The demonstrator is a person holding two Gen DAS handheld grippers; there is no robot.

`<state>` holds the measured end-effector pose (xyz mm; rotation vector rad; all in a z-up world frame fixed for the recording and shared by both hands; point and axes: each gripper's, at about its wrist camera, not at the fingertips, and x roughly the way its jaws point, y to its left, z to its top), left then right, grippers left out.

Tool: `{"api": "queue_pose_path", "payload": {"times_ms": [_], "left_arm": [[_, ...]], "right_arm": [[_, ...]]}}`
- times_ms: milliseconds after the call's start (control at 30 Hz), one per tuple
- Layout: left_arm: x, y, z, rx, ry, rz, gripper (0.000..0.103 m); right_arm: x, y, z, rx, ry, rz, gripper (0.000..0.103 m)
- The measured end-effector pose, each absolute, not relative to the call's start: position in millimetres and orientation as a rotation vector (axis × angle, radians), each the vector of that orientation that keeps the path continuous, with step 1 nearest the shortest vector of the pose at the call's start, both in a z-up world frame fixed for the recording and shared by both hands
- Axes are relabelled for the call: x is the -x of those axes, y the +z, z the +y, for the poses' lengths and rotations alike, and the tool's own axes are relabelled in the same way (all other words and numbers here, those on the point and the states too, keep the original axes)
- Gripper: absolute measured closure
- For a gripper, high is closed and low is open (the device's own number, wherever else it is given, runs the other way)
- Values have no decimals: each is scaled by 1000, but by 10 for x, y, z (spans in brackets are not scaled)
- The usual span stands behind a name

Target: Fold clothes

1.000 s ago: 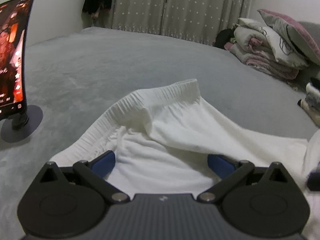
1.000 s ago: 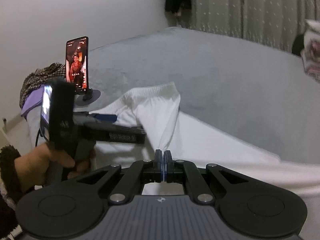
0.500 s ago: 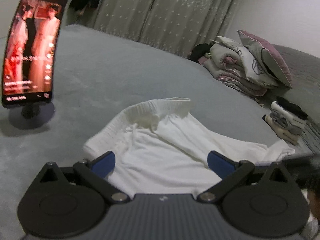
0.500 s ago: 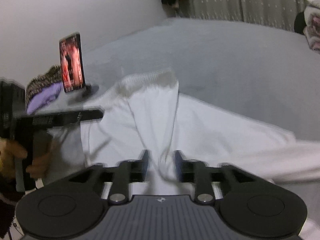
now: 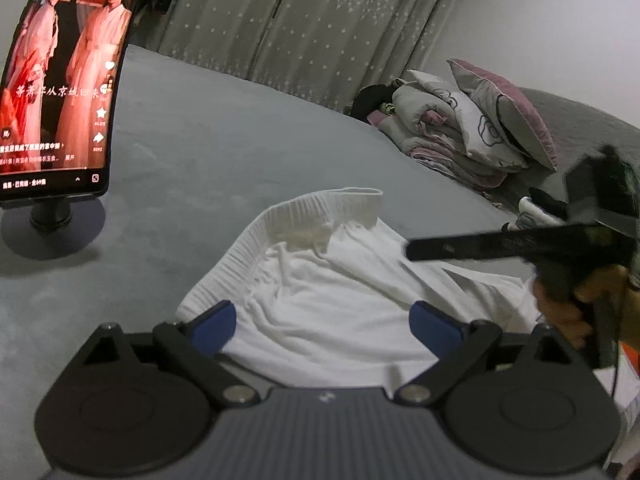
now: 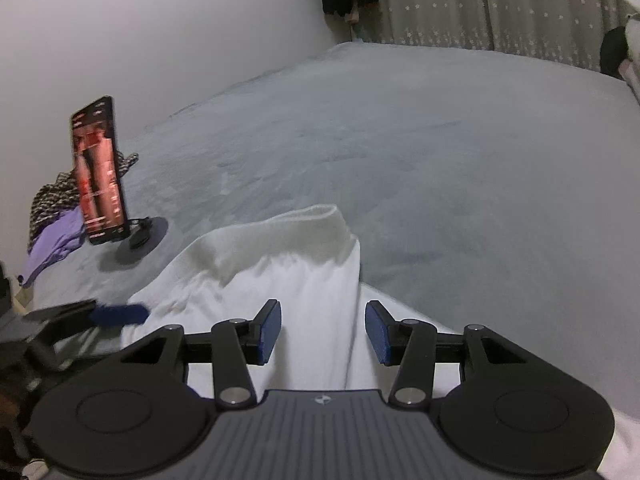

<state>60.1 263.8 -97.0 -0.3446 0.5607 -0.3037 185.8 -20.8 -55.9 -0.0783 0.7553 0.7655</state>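
Hovering closest, left gripper [image 5: 322, 322], blue pads spread wide above white garment [image 5: 320, 292], gripping nothing. Floating beside it, right gripper [image 6: 323, 330], pads parted and released, a raised fold of the cloth standing between them without being pinched. Lying crumpled on grey bed [image 5: 224, 152], the garment, ribbed waistband [image 5: 316, 210] pointing away. Standing farther left on a round stand, phone [image 5: 60, 80] playing a video. Resting beyond, pile of bedding and pillow [image 5: 472, 132], starred curtains [image 5: 300, 28] hanging behind.
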Motion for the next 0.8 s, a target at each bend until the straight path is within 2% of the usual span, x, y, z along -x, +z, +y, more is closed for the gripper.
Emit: {"api": "queue_pose_path", "payload": {"times_ms": [167, 233, 300, 533, 800], "left_arm": [[-603, -1004, 2696, 386, -321, 553, 4], [-605, -1015, 2707, 398, -325, 551, 4], [-613, -1020, 2710, 403, -327, 550, 3], [-593, -1009, 2804, 481, -333, 535, 5], [-378, -1020, 3029, 867, -463, 403, 5]], "right_arm": [[-2129, -660, -28, 73, 757, 761, 56], [-2203, -699, 9, 45, 759, 766, 60], [-2234, -706, 17, 6, 768, 769, 93], [-1896, -407, 17, -34, 821, 686, 97], [-1273, -183, 247, 83, 1000, 617, 97]]}}
